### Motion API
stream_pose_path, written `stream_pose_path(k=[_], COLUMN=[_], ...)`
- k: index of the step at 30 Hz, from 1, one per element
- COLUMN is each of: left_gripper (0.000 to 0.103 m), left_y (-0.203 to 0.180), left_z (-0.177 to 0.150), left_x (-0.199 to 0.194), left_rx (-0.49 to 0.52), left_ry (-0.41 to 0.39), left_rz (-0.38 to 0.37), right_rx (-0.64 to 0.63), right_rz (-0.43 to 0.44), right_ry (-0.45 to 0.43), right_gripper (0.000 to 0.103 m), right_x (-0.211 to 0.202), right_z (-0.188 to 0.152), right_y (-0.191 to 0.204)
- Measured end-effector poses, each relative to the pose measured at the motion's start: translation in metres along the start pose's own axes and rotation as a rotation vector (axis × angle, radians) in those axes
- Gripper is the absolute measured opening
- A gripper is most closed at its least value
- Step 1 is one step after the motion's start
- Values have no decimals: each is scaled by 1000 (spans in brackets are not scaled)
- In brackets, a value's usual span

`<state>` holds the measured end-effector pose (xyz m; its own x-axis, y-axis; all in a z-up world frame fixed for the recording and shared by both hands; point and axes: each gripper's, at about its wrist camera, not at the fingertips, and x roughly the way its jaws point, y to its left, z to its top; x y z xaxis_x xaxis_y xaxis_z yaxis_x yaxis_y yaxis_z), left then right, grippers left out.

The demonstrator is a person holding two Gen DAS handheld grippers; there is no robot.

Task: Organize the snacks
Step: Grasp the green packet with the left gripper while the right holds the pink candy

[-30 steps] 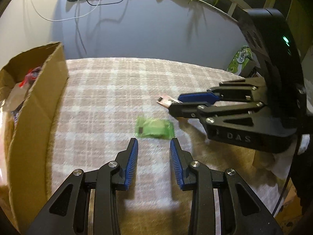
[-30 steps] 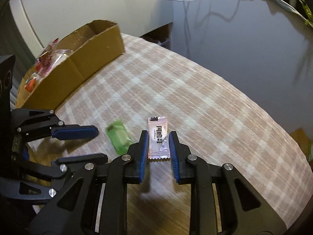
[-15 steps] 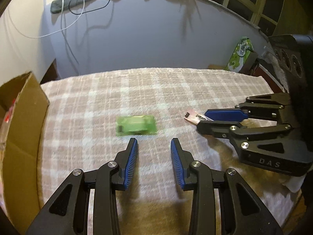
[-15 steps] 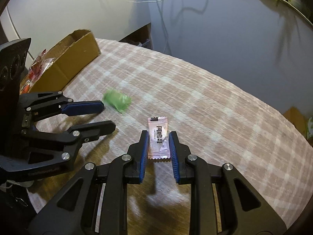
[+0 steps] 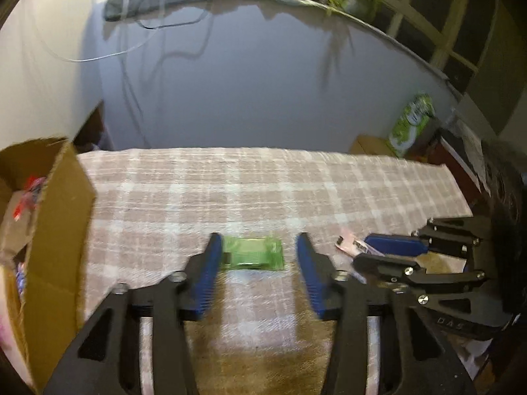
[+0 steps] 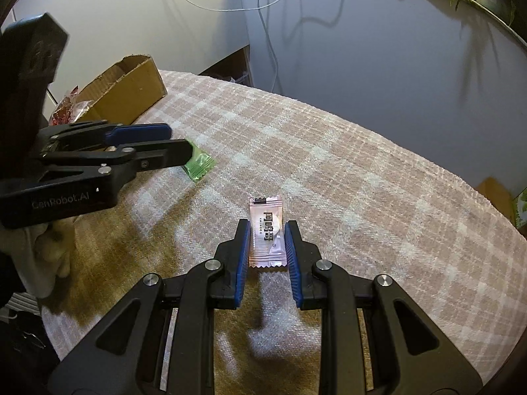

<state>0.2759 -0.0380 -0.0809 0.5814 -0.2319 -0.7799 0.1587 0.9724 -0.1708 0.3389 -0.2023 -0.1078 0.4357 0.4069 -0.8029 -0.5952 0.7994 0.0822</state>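
A green snack packet [image 5: 253, 252] lies flat on the plaid cloth, between the fingertips of my left gripper [image 5: 258, 247]. Its jaws are opening and the pads stand clear of the packet. From the right wrist view the left gripper [image 6: 178, 141] hovers over the green packet [image 6: 199, 164]. My right gripper [image 6: 267, 227] is shut on a pink-white candy packet [image 6: 266, 237], held just above the cloth. The left wrist view shows the right gripper [image 5: 372, 253] at the right with the pink packet [image 5: 349, 245] sticking out. A cardboard box [image 5: 49, 230] holding several snacks stands at the left.
The plaid cloth [image 6: 346, 181] covers a table that ends at a grey wall behind. The cardboard box [image 6: 128, 89] sits at the table's far left corner. A green carton [image 5: 411, 125] and a brown box stand beyond the table's right end. Cables hang on the wall.
My left gripper has moved up to the green packet and its jaws have spread, so the packet now lies between the tips. The right gripper keeps its hold on the pink packet.
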Motion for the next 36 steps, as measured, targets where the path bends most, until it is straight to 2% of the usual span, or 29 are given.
stream_pose_path(k=[3, 11, 15, 20, 21, 22, 32, 36], left_gripper=[55, 53, 36, 23, 9, 6, 3, 5], left_y=[-11, -20, -20, -23, -23, -21, -14, -14], left_z=[-1, -5, -9, -12, -11, -11, -11, -9], left_x=[10, 23, 20, 17, 18, 18, 15, 6], left_rx=[75, 118, 131, 143, 141, 132, 103, 87], left_ry=[13, 32, 27, 11, 11, 15, 10, -11], left_rz=[53, 132, 135, 151, 153, 139, 105, 56], right_rx=[2, 0, -9, -20, -22, -23, -21, -14], right_rz=[4, 0, -12, -30, -34, -39, -39, -29], right_ry=[-2, -1, 2, 3, 3, 2, -4, -9], right_gripper=[22, 22, 22, 22, 22, 22, 22, 22], right_x=[-1, -1, -1, -1, -1, -1, -1, -2], right_z=[-1, -1, -1, -1, -1, -1, -1, -2], right_y=[-2, -1, 0, 5, 6, 7, 8, 6])
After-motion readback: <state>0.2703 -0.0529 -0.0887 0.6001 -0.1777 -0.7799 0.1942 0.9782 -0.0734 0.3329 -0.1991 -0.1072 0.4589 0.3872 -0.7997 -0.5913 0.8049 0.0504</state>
